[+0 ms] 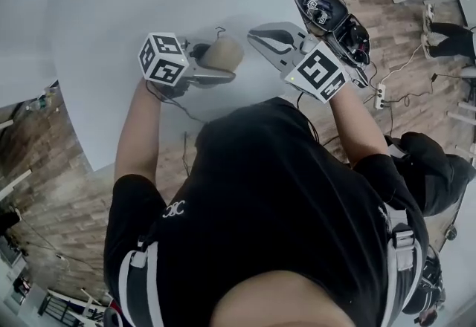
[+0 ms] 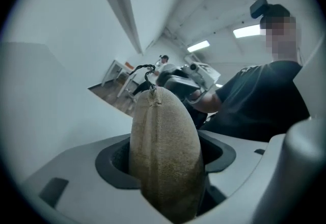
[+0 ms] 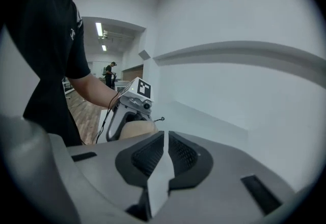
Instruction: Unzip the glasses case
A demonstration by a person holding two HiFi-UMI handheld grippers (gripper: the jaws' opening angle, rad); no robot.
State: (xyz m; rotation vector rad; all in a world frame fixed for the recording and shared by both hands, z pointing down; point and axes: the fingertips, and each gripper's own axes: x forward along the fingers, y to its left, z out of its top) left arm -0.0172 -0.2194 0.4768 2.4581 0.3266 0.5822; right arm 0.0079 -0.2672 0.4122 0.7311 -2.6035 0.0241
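Tan, suede-like fabric covers the oval glasses case [image 2: 165, 151], which stands on end between the jaws of the left gripper [image 1: 217, 65]. Those jaws are spread wide and clamped on the case's sides. The lower end of the case is sunk between the jaws and cut off by the picture's edge. The zip seam running up its face looks closed, so whatever is inside is hidden. At the tip beyond the jaws sits a thin black cord pull [image 2: 144, 71].

The right gripper [image 3: 164, 151] has its jaws pressed together with nothing between them. Ahead and to the left of them, its view shows the left gripper's marker cube [image 3: 137, 89] and only a sliver of the case, the rest hidden behind a jaw.

Both grippers are above a white table [image 1: 104, 36], apart from each other. Beyond the right jaws, on the wood-plank floor [image 1: 394, 28], lies an open black case [image 1: 331, 13] holding dark gear too small to make out.
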